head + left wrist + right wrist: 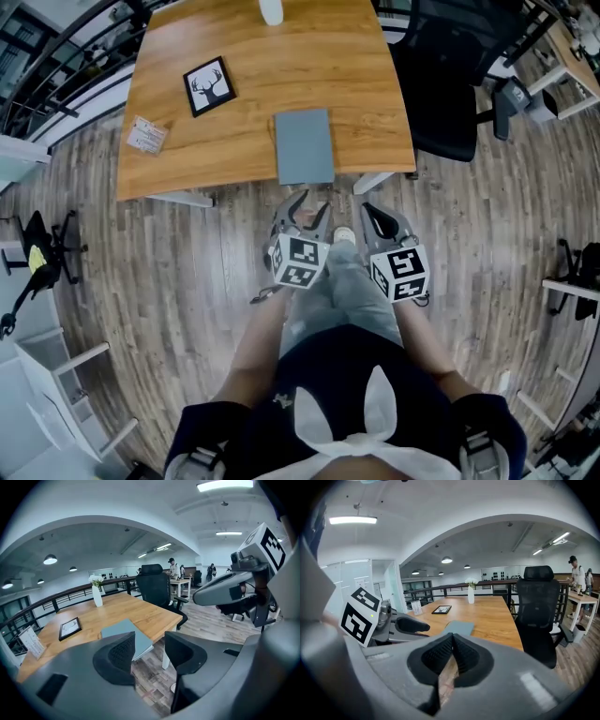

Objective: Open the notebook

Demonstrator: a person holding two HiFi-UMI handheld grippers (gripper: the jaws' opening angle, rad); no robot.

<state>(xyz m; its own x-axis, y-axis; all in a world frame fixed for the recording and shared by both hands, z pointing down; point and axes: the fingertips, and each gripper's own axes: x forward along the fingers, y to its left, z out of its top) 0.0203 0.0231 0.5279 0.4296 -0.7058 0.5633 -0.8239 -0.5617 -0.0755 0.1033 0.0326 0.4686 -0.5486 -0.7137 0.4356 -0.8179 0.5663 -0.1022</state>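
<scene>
Right, head view first: both forearms (258, 361) reach fwd from the body, side by side, each w/ a gripper held over the wood floor (187, 281), just short of the table (187, 159). L gripper (309, 210) points at the table's near edge and is rolled a bit, so its marker cube (298, 261) sits tilted. R gripper (375, 218) is just beside it, aimed the same way. The notebook (304, 146), grey and closed, lies flat at the table's near edge, straight ahead of the L gripper and apart from it. Neither gripper touches it. Further back on the table are a picture frame (208, 86), a card (147, 136) nr the left edge and a white vase (271, 10) at the far edge. An office chair (450, 75) stands at the table's right.

L gripper view: jaws stand well apart w/ only floor showing btwn them, nothing held. The gripper tilts down toward the table edge. The notebook's near corner shows just past the left jaw, and the R gripper shows at the right.

R gripper view: jaws pressed together, tips meeting, holding nothing. It points fwd and slightly down across the table. The notebook lies ahead, and the L gripper shows at the left.
</scene>
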